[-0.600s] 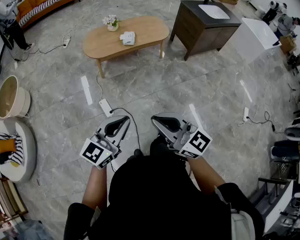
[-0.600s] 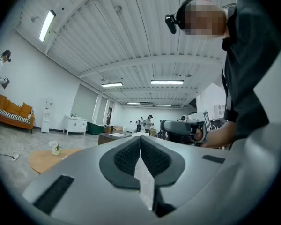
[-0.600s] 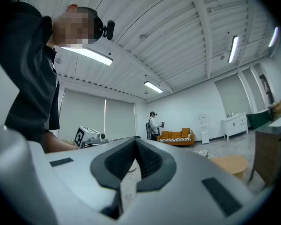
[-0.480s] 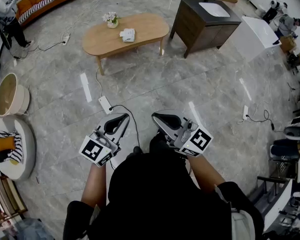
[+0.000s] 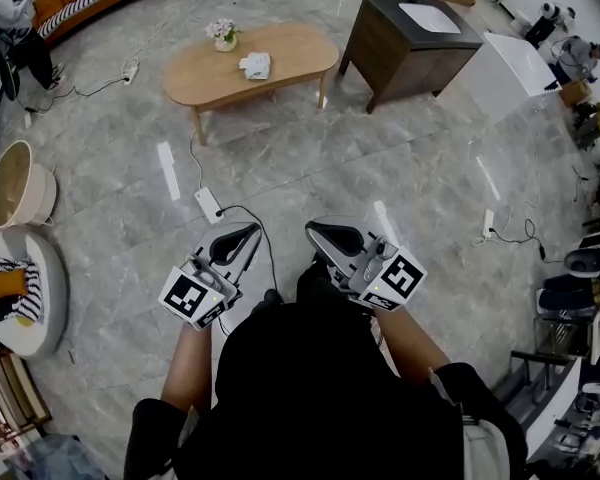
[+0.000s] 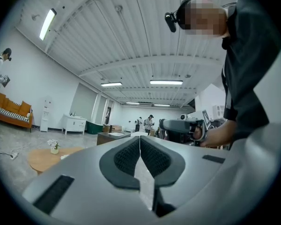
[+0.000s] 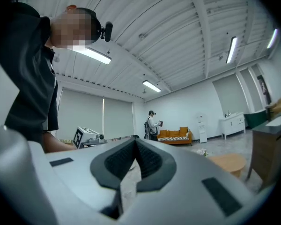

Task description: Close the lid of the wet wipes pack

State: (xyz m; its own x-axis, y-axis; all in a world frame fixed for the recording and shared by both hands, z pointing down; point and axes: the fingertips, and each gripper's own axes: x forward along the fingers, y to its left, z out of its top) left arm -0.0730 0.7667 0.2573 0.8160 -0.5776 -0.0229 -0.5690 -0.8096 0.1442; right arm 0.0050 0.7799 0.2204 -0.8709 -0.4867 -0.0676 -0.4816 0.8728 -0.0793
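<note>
- Head view: I stand on the grey stone floor (image 5: 400, 178) with the left gripper (image 5: 242, 238) and the right gripper (image 5: 320, 236) held side by side at my waist. The wet wipes pack (image 5: 255, 66) lies on the oval wooden coffee table (image 5: 295, 56), well apart from me across the room, near a small vase of flowers (image 5: 223, 38). It is too small here to tell how its lid stands.
- Left gripper view: my left tool's jaws are drawn together, the dark pads (image 6: 126, 156) meeting at the tips with nothing between them. The table shows low and far off at the left edge.
- Right gripper view: the right tool's jaws are likewise pressed tip to tip, its pads (image 7: 119, 161) gripping nothing. The table sits low at the right, also at a distance.
- Step in hand, as I judge it: the approach. The lid has not been reached. The next move calls for walking to the table, bringing one tool down over the pack, and pressing the flap flat, perhaps with the other steadying the pack.
</note>
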